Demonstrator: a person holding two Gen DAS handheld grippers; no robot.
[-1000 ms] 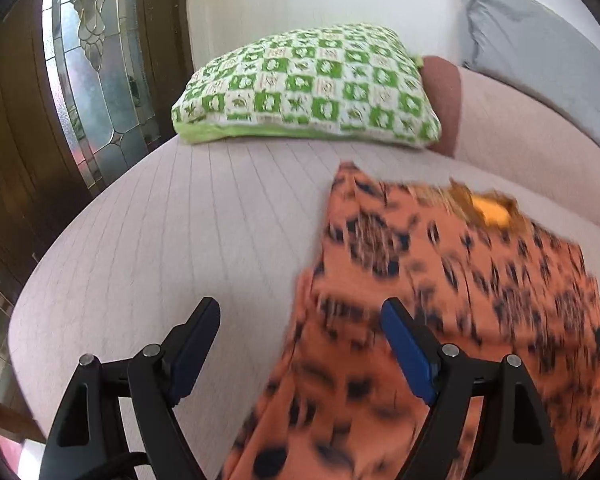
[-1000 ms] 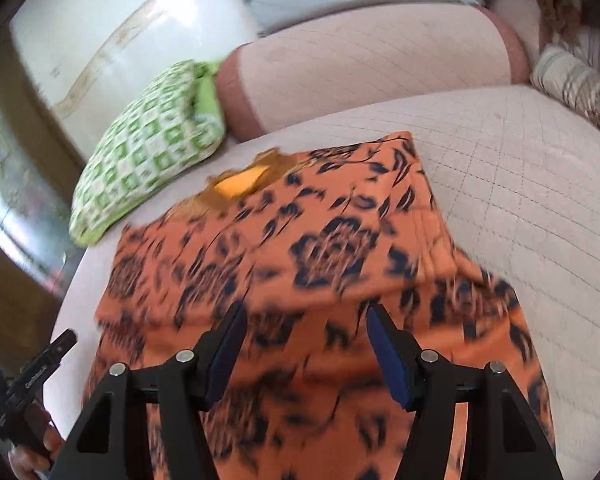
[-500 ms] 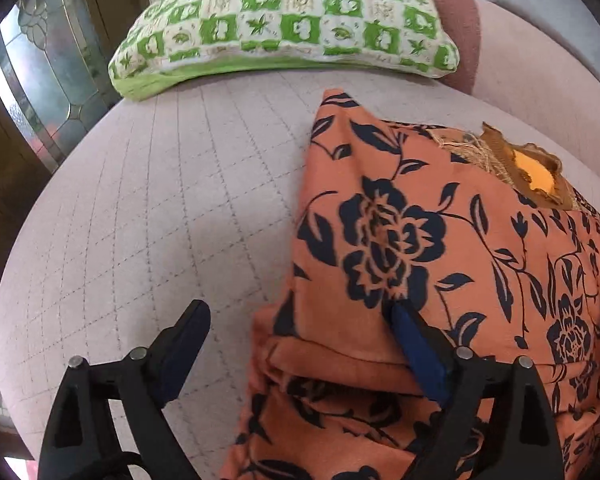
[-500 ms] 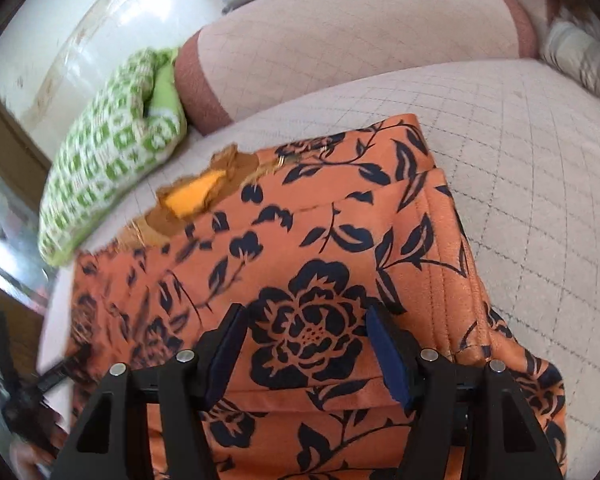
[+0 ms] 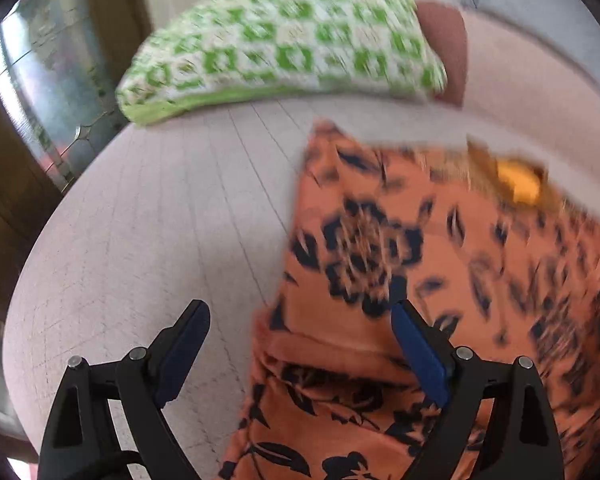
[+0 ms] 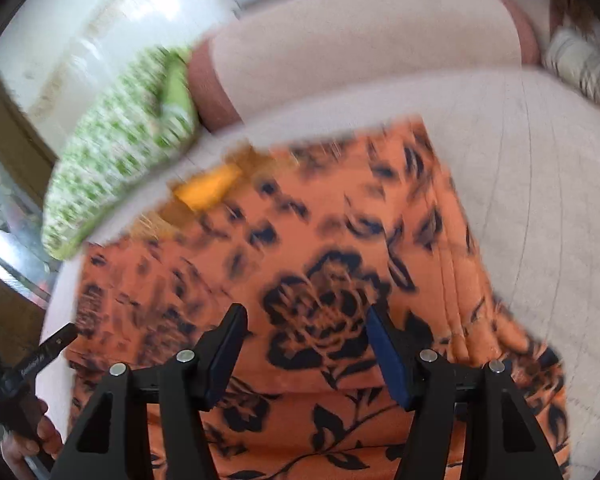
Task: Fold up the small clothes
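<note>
Since both views are smeared by motion, fine detail below is approximate.

Bed surface: pale quilted cover, the broad flat working area; it bears everything listed here.

Green checked pillow: at the head of the bed, apart from the garment, out of the folding area.

Orange floral garment: the task's item, spread flat mid-bed with a yellow-lined neckline toward the pillow. A cross-fold edge lies near the tongs, so one fold seems already made, probably to shorten it.

Right gripper: tongs wide apart, nothing between the pads, poised above the large black flower; whether it touches the cloth is unclear.

Left gripper: tongs spread wide and empty, straddling the garment's left edge, one pad over bare cover, the other over cloth.
</note>
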